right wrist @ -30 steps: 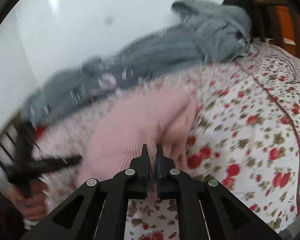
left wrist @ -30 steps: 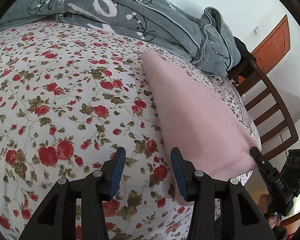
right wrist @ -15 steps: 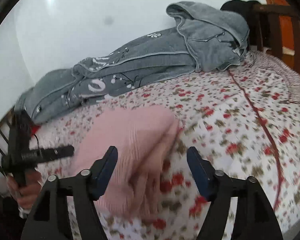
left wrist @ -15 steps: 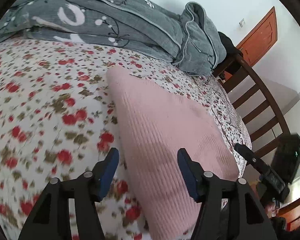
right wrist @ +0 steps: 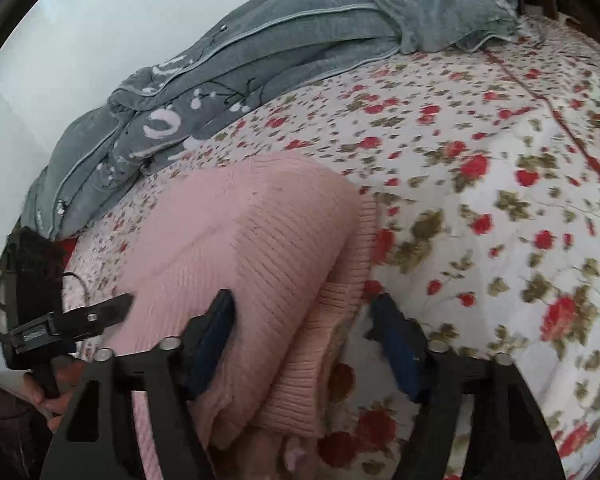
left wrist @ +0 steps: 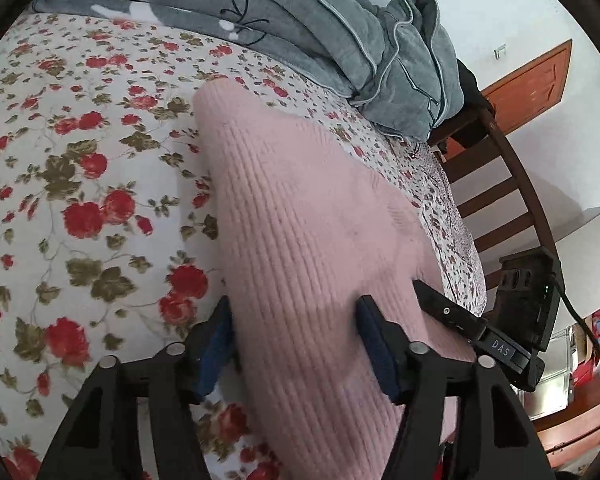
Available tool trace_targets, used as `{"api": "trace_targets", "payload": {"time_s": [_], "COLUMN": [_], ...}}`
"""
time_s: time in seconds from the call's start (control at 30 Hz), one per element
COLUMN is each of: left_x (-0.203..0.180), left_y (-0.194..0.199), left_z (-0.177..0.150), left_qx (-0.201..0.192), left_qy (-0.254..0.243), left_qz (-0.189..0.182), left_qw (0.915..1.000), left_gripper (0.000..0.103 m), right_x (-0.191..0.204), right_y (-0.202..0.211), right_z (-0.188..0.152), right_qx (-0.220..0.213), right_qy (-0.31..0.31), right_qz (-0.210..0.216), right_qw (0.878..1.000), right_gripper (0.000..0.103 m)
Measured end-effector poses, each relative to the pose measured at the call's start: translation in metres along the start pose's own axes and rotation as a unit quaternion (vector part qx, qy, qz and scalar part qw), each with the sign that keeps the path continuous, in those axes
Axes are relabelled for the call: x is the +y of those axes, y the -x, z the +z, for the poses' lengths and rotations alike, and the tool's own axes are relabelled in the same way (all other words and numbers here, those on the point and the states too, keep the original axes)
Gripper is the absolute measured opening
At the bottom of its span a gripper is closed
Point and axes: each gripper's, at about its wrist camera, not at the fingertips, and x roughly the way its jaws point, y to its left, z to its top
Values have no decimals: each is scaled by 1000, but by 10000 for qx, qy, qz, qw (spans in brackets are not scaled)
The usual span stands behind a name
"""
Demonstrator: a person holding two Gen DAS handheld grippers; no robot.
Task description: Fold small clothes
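Since a second ago, you have let the pink knit go from your right gripper (right wrist: 300, 336), and both grippers are now sitting lower over the folded garment.

Left wrist view: your left gripper (left wrist: 296, 344) is hovering with its jaws about half open after closing a touch; the pink sweater (left wrist: 300, 216) is lying between the blue pads, with no squeeze showing. It's lying flat on the floral bedsheet (left wrist: 80, 200), near the bed's edge. Grey quilt (left wrist: 300, 28) is bunched along the far side, wooden chair (left wrist: 500, 184) just past the edge, orange door (left wrist: 532, 88) behind. Right gripper's tip is poking in at the sweater's right edge.

Right wrist view: jaws have just been closing slightly, still wide apart, straddling the folded cuff edge of the pink sweater (right wrist: 252, 248), gripping nothing. Left gripper (right wrist: 80, 316) is resting at the garment's left side, your hand (right wrist: 56, 396) under it.
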Motion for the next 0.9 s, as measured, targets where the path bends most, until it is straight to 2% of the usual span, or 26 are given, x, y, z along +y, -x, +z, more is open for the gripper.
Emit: {"api": "trace_targets", "payload": {"time_s": [0.1,0.17,0.2,0.23,0.3,0.37,0.43,0.57,0.67,0.77,0.9], "left_x": [-11,-23,-28,-33,-37,-38,-37,-17,8,47,89], "left_y": [4,9,12,16,26,38,58,98,118,126,116], "left_z": [0,1,1,2,6,11,16,27,35,40,41], "left_qx": [-79,-185,-248,-314,-395,-491,-705,-926,-905,-900,-675], "left_qy": [-150,-305,-360,-417,-446,-433,-529,-500,-471,-222,264], "left_qz": [273,539,609,666,619,586,729,865,1102,1321,1068], "left_qw": [9995,9979,9972,9964,9963,9961,9934,9907,9887,9869,9916], "left_gripper": [46,41,39,38,36,35,35,34,35,35,36], "right_x": [-3,-5,-5,-4,4,19,37,72,109,150,173], "right_y": [-4,-3,-2,4,16,25,31,27,14,-10,-55], "right_z": [4,5,5,5,7,7,7,10,21,28,25], "right_qx": [147,220,188,89,-35,-190,-285,-345,-473,-529,-217], "right_qy": [-102,-188,-219,-235,-200,-44,97,233,375,751,970], "right_qz": [109,301,362,351,369,190,155,432,873,726,438], "right_qw": [9998,9991,9989,9991,9991,9996,9994,9982,9943,9931,9941], "right_gripper": [63,50,37,28,24,22,20,18,16,16,16]}}
